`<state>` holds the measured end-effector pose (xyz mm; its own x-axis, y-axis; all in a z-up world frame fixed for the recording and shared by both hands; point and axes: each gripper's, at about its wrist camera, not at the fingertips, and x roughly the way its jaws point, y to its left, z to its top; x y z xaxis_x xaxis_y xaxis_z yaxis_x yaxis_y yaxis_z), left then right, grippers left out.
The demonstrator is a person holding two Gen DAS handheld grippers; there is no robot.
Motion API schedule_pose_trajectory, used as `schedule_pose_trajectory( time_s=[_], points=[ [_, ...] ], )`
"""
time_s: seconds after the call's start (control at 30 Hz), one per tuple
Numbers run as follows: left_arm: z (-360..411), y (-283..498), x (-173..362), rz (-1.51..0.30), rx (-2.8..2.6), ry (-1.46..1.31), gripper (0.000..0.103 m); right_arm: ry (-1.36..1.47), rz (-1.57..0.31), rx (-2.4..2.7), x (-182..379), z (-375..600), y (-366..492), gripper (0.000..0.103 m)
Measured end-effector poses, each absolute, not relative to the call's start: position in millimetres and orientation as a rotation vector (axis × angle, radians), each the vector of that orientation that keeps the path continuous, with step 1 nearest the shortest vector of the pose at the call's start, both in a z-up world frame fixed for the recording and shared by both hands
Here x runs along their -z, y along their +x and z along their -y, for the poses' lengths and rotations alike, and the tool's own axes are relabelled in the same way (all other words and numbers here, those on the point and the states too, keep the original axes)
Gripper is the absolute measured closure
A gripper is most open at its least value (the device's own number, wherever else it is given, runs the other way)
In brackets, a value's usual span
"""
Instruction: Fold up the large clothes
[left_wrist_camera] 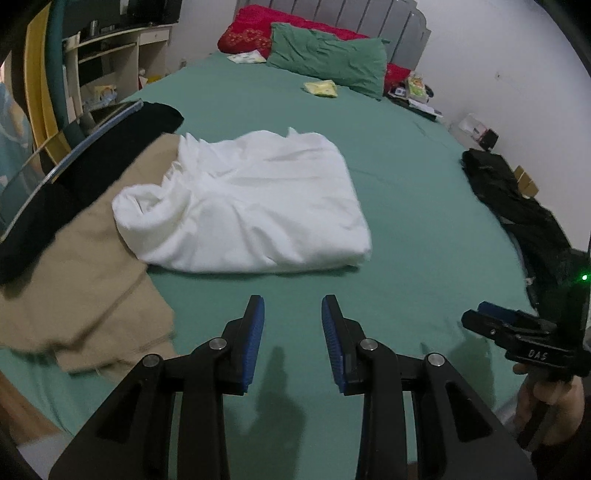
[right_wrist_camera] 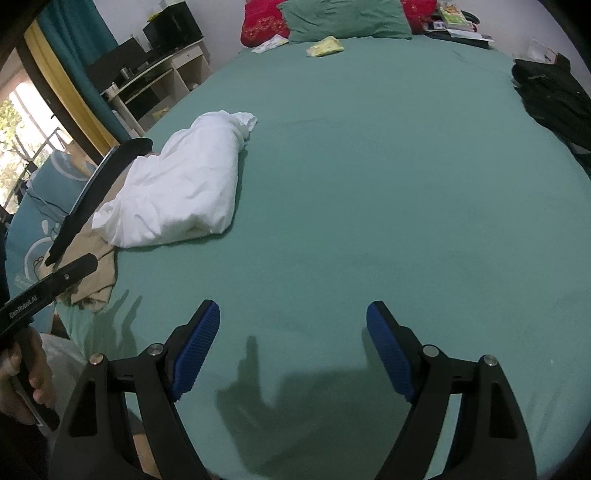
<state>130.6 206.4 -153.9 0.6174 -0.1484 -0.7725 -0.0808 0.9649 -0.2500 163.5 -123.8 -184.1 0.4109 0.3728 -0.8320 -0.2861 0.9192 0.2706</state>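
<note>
White garment [left_wrist_camera: 243, 201] lies folded on bed [left_wrist_camera: 406, 192]. Left gripper [left_wrist_camera: 292, 314] and right gripper [right_wrist_camera: 293, 314] hover empty, jaws apart, likely between garments.

Right wrist fisheye view. The right gripper [right_wrist_camera: 293, 314], with black arms and blue ribbed pads, hovers with its jaws spread wide over the bare green bedsheet [right_wrist_camera: 369, 206]; its shadow falls on the sheet just below. At left, a folded, rumpled white garment [right_wrist_camera: 177, 192] lies on the sheet, its left edge overlapping a crumpled beige cloth [right_wrist_camera: 96, 275], beside a long black cloth [right_wrist_camera: 92, 199] at the bed's edge. The left gripper [right_wrist_camera: 51, 286], black and seen side-on, enters at lower left, held in a hand [right_wrist_camera: 26, 387]. At the head of the bed lie a red pillow [right_wrist_camera: 262, 22], a green pillow [right_wrist_camera: 347, 16] and a small yellow packet [right_wrist_camera: 325, 46]. A dark garment [right_wrist_camera: 550, 92] lies at the right edge.
</note>
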Motion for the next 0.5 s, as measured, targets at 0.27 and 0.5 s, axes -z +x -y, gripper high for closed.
schedule_pose_trajectory(
  time_s=[0.27,0.5],
  points=[
    [-176.5,100.4,127.0,-0.841,0.048,-0.286,0.069,0.104,-1.041,-0.402,163.8,156.8,133.5,0.022],
    [-137.5,85.8,96.3,-0.821,0.088,-0.247,0.068,0.114,-1.005,-0.395,139.5,184.5,112.9,0.021]
  ],
)
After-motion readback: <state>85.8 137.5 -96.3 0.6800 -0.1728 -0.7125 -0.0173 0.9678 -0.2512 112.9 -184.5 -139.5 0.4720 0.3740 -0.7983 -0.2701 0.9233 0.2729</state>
